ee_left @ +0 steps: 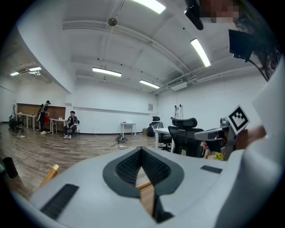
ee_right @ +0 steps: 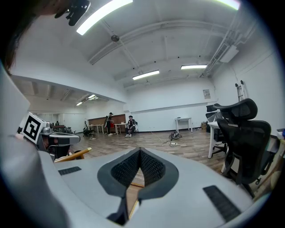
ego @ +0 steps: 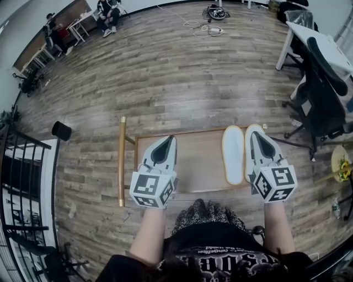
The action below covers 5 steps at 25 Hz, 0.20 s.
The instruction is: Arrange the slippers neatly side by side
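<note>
Two white slippers lie side by side, toes away from me, on the right part of a low wooden table (ego: 198, 160). The left slipper (ego: 233, 154) shows in full. The right slipper (ego: 249, 144) is mostly hidden under my right gripper (ego: 255, 132), which hovers over it, shut and empty. My left gripper (ego: 171, 137) hangs over the bare left part of the table, also shut with nothing in it. In the left gripper view the left gripper (ee_left: 141, 150) has its jaw tips together, and so has the right gripper (ee_right: 140, 150) in the right gripper view. No slipper shows in either.
The table has a gold leg (ego: 122, 160) at its left. A black office chair (ego: 325, 82) and a white desk (ego: 325, 47) stand at the right. Cables (ego: 207, 27) lie on the wooden floor far ahead. A black railing (ego: 22, 165) runs at the left. People sit at the far left (ego: 107, 14).
</note>
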### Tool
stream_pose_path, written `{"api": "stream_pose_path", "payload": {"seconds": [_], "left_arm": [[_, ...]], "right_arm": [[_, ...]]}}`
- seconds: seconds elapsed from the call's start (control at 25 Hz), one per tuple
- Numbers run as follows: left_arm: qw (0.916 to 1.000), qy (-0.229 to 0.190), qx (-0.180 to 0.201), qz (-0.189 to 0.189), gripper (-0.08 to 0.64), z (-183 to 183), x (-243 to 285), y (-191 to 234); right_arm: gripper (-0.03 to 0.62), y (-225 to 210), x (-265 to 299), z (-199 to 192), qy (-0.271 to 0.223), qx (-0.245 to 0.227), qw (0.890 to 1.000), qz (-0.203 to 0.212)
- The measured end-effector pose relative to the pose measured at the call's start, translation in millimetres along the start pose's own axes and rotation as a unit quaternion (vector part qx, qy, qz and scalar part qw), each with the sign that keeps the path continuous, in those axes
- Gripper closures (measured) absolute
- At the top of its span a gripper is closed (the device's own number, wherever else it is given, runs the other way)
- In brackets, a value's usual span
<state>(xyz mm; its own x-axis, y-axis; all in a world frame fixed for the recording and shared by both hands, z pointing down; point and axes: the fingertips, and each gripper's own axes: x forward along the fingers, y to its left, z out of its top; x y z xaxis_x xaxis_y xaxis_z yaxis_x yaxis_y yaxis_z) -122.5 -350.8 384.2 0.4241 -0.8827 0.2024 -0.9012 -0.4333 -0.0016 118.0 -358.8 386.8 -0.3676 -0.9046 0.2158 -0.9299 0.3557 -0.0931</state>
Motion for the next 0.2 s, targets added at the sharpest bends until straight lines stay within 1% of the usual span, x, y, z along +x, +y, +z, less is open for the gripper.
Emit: {"api": "stream_pose_path", "payload": {"seconds": [0.2], "left_arm": [[1.0000, -0.002, 0.000, 0.008, 0.558, 0.7, -1.6, 6.5]], "right_arm": [[0.589, -3.1, 0.7, 0.7, -0.001, -0.003, 1.000, -0.005]]}}
